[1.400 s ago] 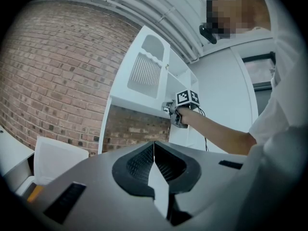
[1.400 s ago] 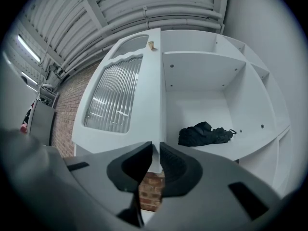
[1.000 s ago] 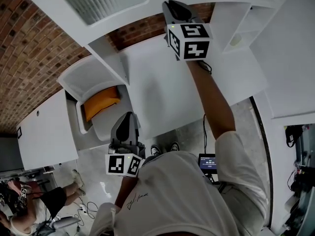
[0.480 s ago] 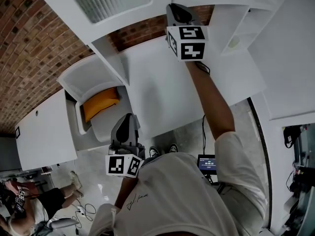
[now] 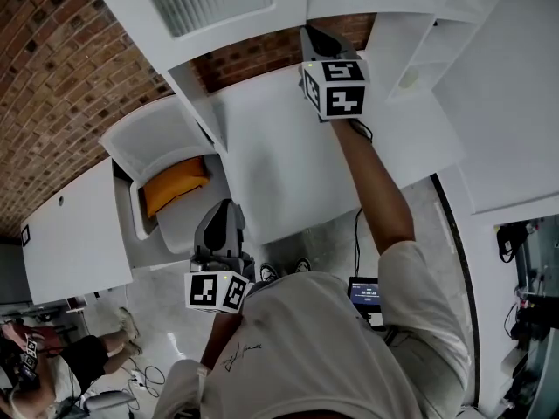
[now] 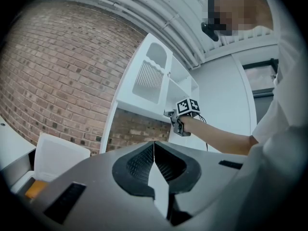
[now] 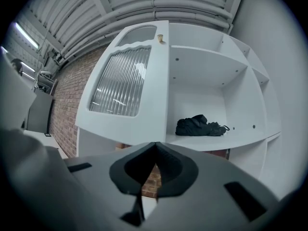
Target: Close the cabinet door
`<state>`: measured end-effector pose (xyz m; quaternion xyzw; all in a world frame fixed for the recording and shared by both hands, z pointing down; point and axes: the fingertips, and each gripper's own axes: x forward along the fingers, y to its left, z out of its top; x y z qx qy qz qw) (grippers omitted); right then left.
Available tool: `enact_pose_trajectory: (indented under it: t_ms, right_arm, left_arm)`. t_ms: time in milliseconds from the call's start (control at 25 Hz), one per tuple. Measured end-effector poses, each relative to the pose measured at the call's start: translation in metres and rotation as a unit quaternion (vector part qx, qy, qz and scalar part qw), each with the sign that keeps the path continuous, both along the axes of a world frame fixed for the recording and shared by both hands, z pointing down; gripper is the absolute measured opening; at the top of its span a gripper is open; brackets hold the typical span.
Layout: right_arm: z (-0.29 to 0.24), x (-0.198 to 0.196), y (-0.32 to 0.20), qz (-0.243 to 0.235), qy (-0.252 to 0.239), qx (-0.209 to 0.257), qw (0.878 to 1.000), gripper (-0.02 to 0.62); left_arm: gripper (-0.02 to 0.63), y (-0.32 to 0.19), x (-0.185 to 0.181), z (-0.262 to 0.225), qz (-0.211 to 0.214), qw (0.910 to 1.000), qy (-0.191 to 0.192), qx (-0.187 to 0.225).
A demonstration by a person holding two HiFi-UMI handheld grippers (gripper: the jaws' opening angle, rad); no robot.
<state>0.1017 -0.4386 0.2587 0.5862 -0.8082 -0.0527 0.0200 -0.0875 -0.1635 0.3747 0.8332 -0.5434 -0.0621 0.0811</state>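
Observation:
The white cabinet door has a ribbed glass panel and a small knob by its edge. It stands swung out to the left of the open shelves. In the head view the door is at the top. My right gripper is raised just below it, beside the door's edge, and I cannot tell if it touches. Its jaws are shut on nothing. My left gripper hangs low near the person's body, also shut and empty.
A black bundle of cloth lies on the open shelf. A white chair with an orange cushion stands at the left by the brick wall. A white panel lies below the raised arm. Another person is at the lower left.
Almost nothing. The head view has shifted a little. The right gripper stays raised at the door's edge and the left gripper stays low.

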Motion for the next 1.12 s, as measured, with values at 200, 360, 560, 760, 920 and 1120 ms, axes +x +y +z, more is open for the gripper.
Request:
enact_pose_trajectory:
  t_ms: [200,360,560,760,920,1120]
  right_arm:
    - [0.009,0.003,0.014,0.001,-0.002,-0.009,1.0,0.025]
    - [0.018,0.003,0.025,0.002,-0.008,-0.017,1.0,0.025]
    - [0.033,-0.001,0.042,-0.002,-0.014,-0.032,0.999,0.024]
    - [0.047,-0.005,0.062,-0.005,-0.017,-0.044,0.999,0.023]
    - [0.055,-0.007,0.082,-0.003,-0.023,-0.052,0.998,0.023]
    - [0.071,-0.012,0.108,-0.005,-0.022,-0.066,0.998,0.023]
  left_arm:
    - [0.017,0.005,0.005,-0.004,0.011,0.9999,0.002,0.007]
    - [0.017,0.009,0.003,-0.007,0.013,0.9998,0.004,0.013]
    - [0.017,0.013,-0.002,-0.011,0.015,0.9997,0.006,0.02]
    - [0.017,0.018,-0.008,-0.013,0.012,0.9996,0.007,0.025]
    - [0.017,0.022,-0.011,-0.016,0.016,0.9994,0.007,0.03]
    - [0.017,0.029,-0.012,-0.016,0.025,0.999,0.008,0.035]
